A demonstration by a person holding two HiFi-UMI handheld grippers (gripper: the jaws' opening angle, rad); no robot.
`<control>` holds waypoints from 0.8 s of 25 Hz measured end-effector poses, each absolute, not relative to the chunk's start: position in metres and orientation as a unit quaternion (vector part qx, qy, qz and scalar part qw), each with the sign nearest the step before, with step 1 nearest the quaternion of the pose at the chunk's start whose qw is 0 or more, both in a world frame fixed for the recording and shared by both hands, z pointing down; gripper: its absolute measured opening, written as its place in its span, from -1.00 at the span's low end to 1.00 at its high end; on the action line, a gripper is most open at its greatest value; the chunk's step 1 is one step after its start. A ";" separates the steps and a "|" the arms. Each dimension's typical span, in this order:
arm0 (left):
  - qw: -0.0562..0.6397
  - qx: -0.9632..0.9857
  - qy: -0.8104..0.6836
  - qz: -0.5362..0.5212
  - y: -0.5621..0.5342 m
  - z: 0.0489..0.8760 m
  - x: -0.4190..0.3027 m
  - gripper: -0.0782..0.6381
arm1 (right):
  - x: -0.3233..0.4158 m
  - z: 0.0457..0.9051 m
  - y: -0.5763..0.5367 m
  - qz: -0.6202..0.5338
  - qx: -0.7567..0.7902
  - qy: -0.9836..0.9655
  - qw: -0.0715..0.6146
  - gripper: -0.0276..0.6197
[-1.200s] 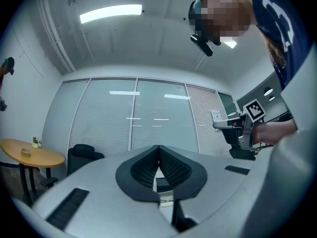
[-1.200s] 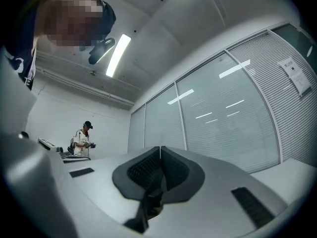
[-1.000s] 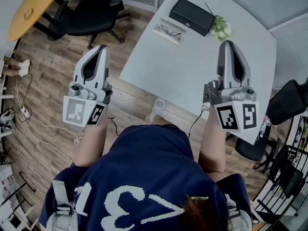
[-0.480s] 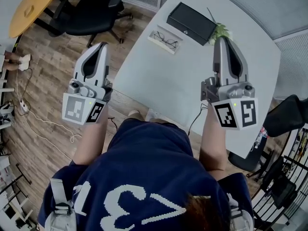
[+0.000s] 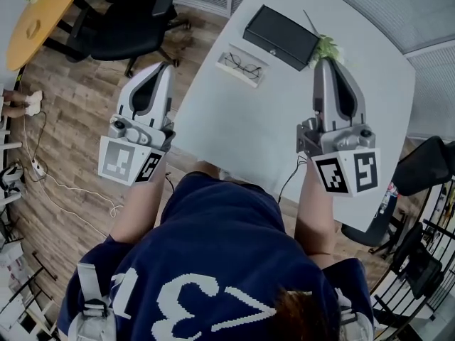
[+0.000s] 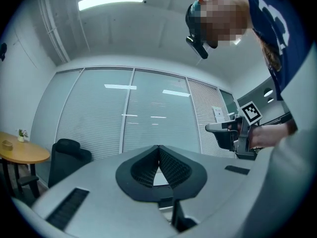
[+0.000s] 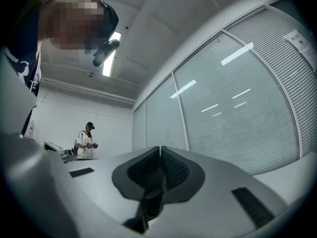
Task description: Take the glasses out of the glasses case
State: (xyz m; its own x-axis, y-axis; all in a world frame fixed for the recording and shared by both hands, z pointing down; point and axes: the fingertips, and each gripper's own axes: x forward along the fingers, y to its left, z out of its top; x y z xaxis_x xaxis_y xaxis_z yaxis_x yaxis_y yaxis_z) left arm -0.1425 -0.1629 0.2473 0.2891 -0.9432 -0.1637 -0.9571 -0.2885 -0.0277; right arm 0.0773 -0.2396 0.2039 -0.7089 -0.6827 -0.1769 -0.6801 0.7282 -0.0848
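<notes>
In the head view a black rectangular glasses case (image 5: 279,27) lies shut at the far side of the white table (image 5: 270,126). Just in front of it, a pair of dark-framed glasses (image 5: 242,65) rests on a flat white pad. My left gripper (image 5: 168,66) hovers at the table's left edge, short of the glasses, jaws together and empty. My right gripper (image 5: 325,62) hangs above the table's right part, next to the case's right end, also shut and empty. Both gripper views point upward: left gripper (image 6: 158,148), right gripper (image 7: 160,148).
A small green plant (image 5: 325,47) stands right of the case, close to the right gripper's tip. Black office chairs (image 5: 131,20) and a round yellow table (image 5: 39,16) stand on the wooden floor to the left. Another person (image 7: 87,140) stands far off.
My left gripper has moved right and forward, up to the table's left edge. The right gripper has shifted only slightly. Both stay shut and empty.
</notes>
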 end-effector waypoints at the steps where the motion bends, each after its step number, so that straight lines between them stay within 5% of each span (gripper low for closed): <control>1: 0.059 -0.804 0.590 0.058 -0.168 0.248 -0.144 -0.74 | 0.076 0.205 -0.243 -0.007 -0.372 0.923 0.096 -0.82; 13: 0.037 -0.829 0.555 0.052 -0.227 0.270 -0.158 -0.74 | 0.033 0.253 -0.277 -0.024 -0.369 0.929 0.011 -0.82; 20: 0.009 -0.828 0.560 0.036 -0.247 0.304 -0.166 -0.74 | 0.000 0.337 -0.296 -0.043 -0.329 0.935 -0.124 -0.77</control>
